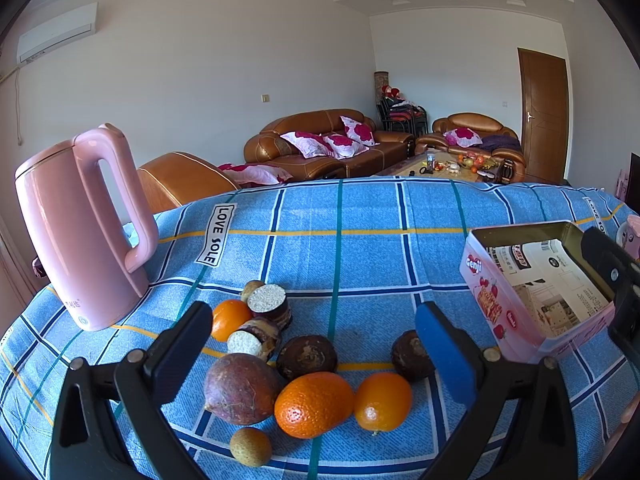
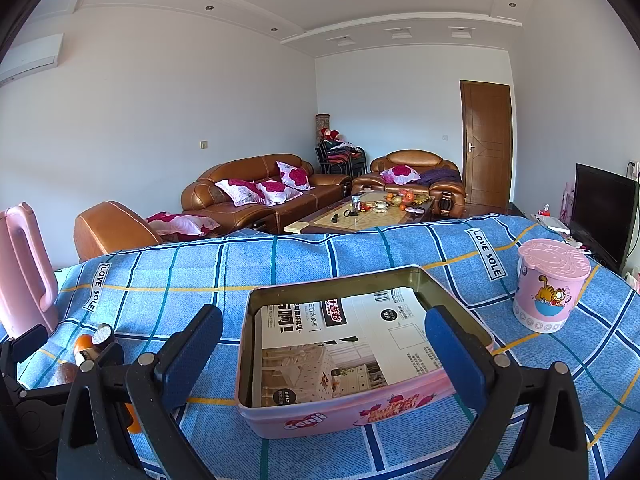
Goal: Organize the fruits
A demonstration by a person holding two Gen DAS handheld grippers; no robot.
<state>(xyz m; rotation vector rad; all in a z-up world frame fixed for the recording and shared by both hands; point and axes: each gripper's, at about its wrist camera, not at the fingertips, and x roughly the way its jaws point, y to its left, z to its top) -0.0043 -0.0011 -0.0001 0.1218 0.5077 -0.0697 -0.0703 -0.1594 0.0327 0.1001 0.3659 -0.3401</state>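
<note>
We find no fruit yet in the pink tin (image 2: 344, 416), the fruit pile (image 1: 308, 384) unsorted, left gripper (image 1: 314, 344) and right gripper (image 2: 324, 354) spread wide, grasping nothing.

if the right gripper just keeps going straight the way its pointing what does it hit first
Most likely the pink tin: the right gripper is open, its fingers straddling the tin's near corners, so the near wall sits directly ahead. Whether it is high enough to pass over the rim is unclear.
</note>
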